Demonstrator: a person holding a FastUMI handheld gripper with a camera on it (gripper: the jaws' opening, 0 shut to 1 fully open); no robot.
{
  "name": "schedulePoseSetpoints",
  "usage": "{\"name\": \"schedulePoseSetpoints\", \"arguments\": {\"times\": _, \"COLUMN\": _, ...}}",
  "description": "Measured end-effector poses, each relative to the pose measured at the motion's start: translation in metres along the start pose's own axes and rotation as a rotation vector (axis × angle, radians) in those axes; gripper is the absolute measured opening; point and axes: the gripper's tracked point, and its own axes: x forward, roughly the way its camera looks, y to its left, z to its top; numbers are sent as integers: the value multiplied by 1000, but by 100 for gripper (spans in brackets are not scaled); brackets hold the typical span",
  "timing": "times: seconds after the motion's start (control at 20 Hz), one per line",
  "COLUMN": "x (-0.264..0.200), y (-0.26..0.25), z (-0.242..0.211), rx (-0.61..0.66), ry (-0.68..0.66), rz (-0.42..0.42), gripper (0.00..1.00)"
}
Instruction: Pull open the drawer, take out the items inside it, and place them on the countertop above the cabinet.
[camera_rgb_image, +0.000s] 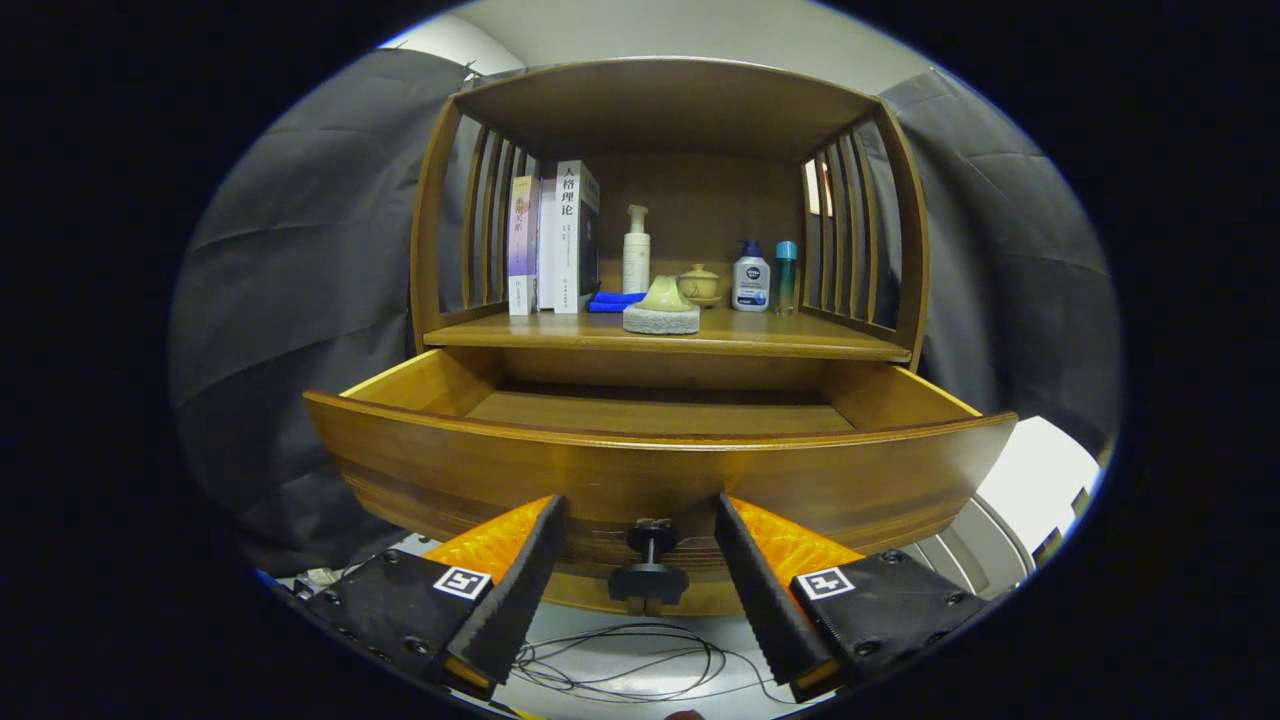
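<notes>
The wooden cabinet's drawer (660, 470) stands pulled out toward me, its curved front close ahead. Only bare wooden floor shows inside it; the near part is hidden behind the front panel. The drawer's dark knob (649, 560) sits between my fingers, which stand apart and do not touch it. My gripper (640, 535) is open, level with the lower part of the drawer front. On the countertop (800, 340) above the drawer lies a pale green item on a grey sponge (662, 308), with a blue cloth (612, 300) beside it.
Along the back of the countertop stand books (555, 240), a white pump bottle (636, 252), a small lidded pot (698, 283), a white and blue bottle (751, 276) and a teal bottle (786, 276). Slatted side walls and a roof enclose it. Loose cables (640, 665) lie on the floor below.
</notes>
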Motion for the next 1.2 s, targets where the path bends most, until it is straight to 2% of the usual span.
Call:
{"name": "schedulePoseSetpoints", "arguments": {"times": 0.15, "x": 0, "y": 2, "z": 1, "rx": -29, "ry": -8, "rz": -6, "gripper": 96}}
{"name": "schedulePoseSetpoints", "arguments": {"times": 0.25, "x": 1, "y": 8, "z": 8, "rx": -23, "ry": -30, "rz": 9, "gripper": 96}}
{"name": "schedulePoseSetpoints", "arguments": {"times": 1.2, "x": 48, "y": 5, "z": 23, "rx": 1, "ry": -33, "rz": -28, "gripper": 97}}
